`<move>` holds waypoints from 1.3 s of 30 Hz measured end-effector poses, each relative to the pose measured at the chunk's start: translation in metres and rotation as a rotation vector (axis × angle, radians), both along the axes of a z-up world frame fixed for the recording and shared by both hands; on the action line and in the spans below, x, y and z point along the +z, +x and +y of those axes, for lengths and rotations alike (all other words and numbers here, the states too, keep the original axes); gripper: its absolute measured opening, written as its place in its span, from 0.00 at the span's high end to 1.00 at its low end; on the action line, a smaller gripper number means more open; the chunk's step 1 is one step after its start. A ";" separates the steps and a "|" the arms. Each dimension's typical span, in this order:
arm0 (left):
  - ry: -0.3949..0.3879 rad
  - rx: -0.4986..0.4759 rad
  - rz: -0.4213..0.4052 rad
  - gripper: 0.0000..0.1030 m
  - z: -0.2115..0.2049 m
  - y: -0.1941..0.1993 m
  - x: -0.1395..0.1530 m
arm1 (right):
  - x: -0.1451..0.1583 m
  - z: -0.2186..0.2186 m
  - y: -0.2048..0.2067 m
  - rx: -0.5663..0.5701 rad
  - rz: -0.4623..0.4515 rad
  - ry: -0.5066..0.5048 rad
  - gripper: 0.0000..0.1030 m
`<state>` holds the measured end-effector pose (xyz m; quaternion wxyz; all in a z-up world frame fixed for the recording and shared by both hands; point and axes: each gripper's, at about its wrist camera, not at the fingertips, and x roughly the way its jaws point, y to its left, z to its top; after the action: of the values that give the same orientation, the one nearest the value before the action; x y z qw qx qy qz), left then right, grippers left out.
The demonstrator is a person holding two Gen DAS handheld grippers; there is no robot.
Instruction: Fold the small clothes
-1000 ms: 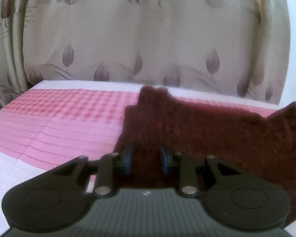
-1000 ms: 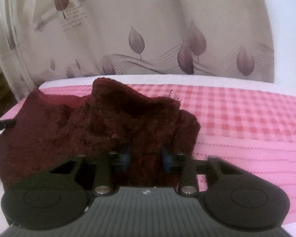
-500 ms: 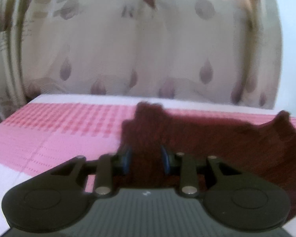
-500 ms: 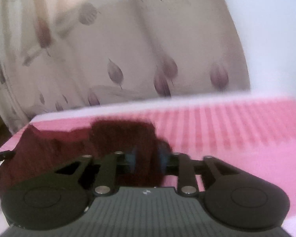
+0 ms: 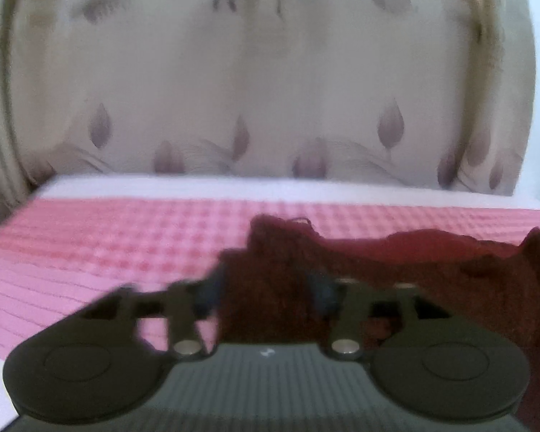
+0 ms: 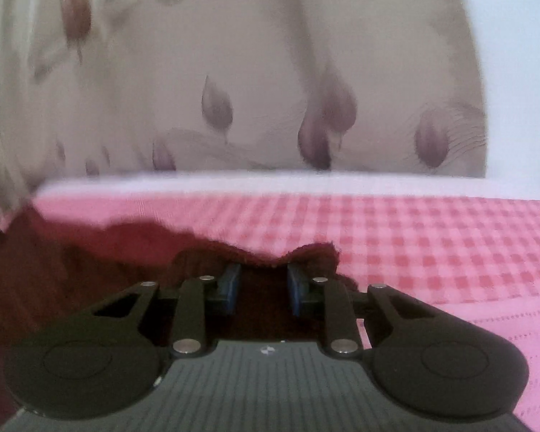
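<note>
A dark maroon fuzzy garment lies on the pink checked cloth. It also shows in the right wrist view. My left gripper is over the garment's left edge. Its blue-padded jaws stand well apart with the fabric between them, and the view is blurred. My right gripper is over the garment's right edge. Its jaws are partly apart with a fold of the fabric between the pads; I cannot tell whether they pinch it.
The pink checked cloth covers a white surface whose far edge meets a beige curtain with purple leaf prints. A white wall stands at the right.
Both grippers have moved forward and down with the garment's near edge. The raised fold has flattened. The left jaws have spread wider than before.
</note>
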<state>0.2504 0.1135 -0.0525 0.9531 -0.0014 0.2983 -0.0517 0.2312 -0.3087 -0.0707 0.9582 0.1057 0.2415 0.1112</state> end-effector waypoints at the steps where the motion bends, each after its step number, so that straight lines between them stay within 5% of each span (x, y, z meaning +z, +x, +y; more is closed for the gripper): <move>1: -0.023 0.000 0.026 0.30 0.002 0.009 -0.002 | 0.005 -0.002 -0.008 -0.004 -0.028 0.027 0.65; 4: -0.093 -0.037 0.087 0.31 0.007 0.025 -0.009 | 0.010 0.001 -0.027 0.012 -0.062 0.057 0.54; 7: -0.094 -0.020 0.122 0.89 0.006 0.032 -0.015 | 0.009 0.007 -0.036 0.034 -0.059 0.012 0.36; 13: -0.036 0.085 -0.017 0.91 0.016 0.015 0.004 | -0.015 0.024 -0.033 0.040 0.019 -0.091 0.35; 16: -0.018 0.190 0.003 0.92 0.034 0.025 -0.006 | -0.018 0.023 -0.030 0.028 0.027 -0.084 0.35; 20: 0.056 0.205 0.060 0.92 0.037 0.029 -0.030 | -0.019 0.019 -0.031 0.024 0.018 -0.052 0.33; 22: 0.011 0.212 -0.011 0.92 0.043 0.016 -0.023 | -0.014 0.011 -0.039 0.018 -0.022 0.010 0.32; 24: 0.046 0.244 -0.085 0.92 0.043 0.001 -0.010 | -0.006 0.002 -0.045 0.012 -0.055 0.061 0.30; 27: 0.027 0.157 -0.114 0.92 0.037 -0.021 0.010 | 0.006 -0.003 -0.055 0.040 -0.071 0.061 0.30; 31: 0.031 -0.011 -0.049 0.91 0.009 -0.036 0.004 | 0.012 0.010 -0.057 0.090 -0.090 -0.031 0.30; 35: 0.117 -0.019 -0.006 0.92 -0.015 -0.035 -0.032 | -0.003 0.023 -0.037 0.063 -0.042 -0.088 0.30; 39: 0.195 -0.010 -0.061 0.92 -0.021 -0.043 -0.043 | -0.023 0.027 -0.020 0.036 0.048 -0.135 0.27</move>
<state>0.2075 0.0920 -0.0952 0.9571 0.0943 0.2728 -0.0272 0.2108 -0.2815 -0.0941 0.9549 0.0390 0.2732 0.1094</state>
